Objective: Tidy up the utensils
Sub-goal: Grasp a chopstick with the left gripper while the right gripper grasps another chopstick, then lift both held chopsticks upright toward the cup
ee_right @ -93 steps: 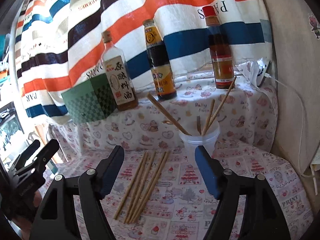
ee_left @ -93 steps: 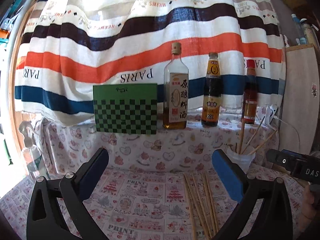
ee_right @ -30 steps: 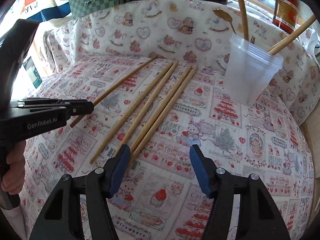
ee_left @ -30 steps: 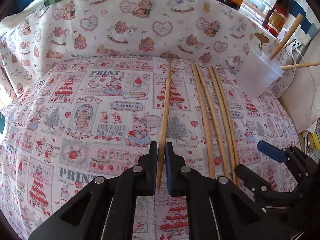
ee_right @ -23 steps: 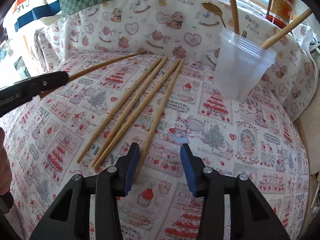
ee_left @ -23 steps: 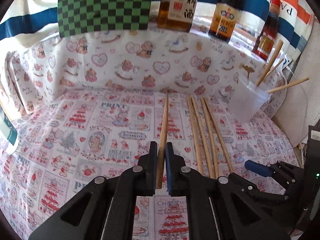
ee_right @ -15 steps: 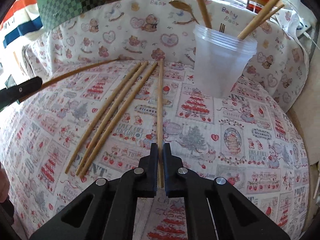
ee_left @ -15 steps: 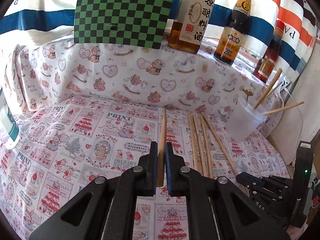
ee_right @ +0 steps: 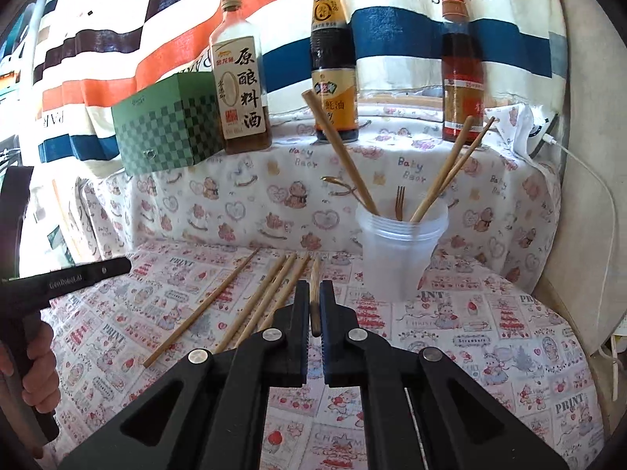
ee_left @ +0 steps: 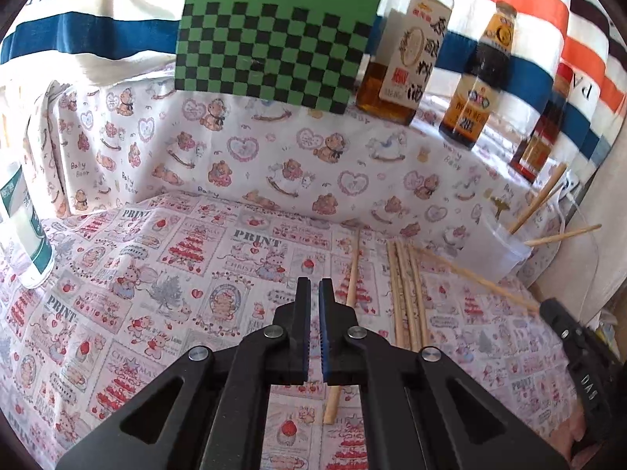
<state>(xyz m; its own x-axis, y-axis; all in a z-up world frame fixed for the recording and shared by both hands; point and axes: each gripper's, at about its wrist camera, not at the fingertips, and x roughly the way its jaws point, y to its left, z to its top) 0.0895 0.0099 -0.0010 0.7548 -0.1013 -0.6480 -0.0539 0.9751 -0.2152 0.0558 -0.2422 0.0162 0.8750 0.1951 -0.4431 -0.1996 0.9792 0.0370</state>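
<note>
My left gripper (ee_left: 314,286) is shut with nothing between its jaws. The chopstick (ee_left: 350,278) it held lies on the printed cloth just right of its fingers. Three more chopsticks (ee_left: 405,293) lie side by side further right. My right gripper (ee_right: 314,290) is shut on a chopstick (ee_right: 314,274) and holds it above the cloth, pointing toward the clear plastic cup (ee_right: 397,258). The cup holds several chopsticks, a small fork and a spoon. From the left wrist view, that held chopstick (ee_left: 478,282) slants toward the cup (ee_left: 505,252).
A green checkered box (ee_left: 274,43) and three sauce bottles (ee_right: 333,62) stand on the raised back ledge. A white and green container (ee_left: 21,231) stands at the left. Loose chopsticks (ee_right: 270,297) lie left of the cup. A white cable (ee_right: 595,180) hangs at the right.
My left gripper let its chopstick drop onto the cloth and rose, still shut. My right gripper closed on a chopstick and lifted it toward the cup.
</note>
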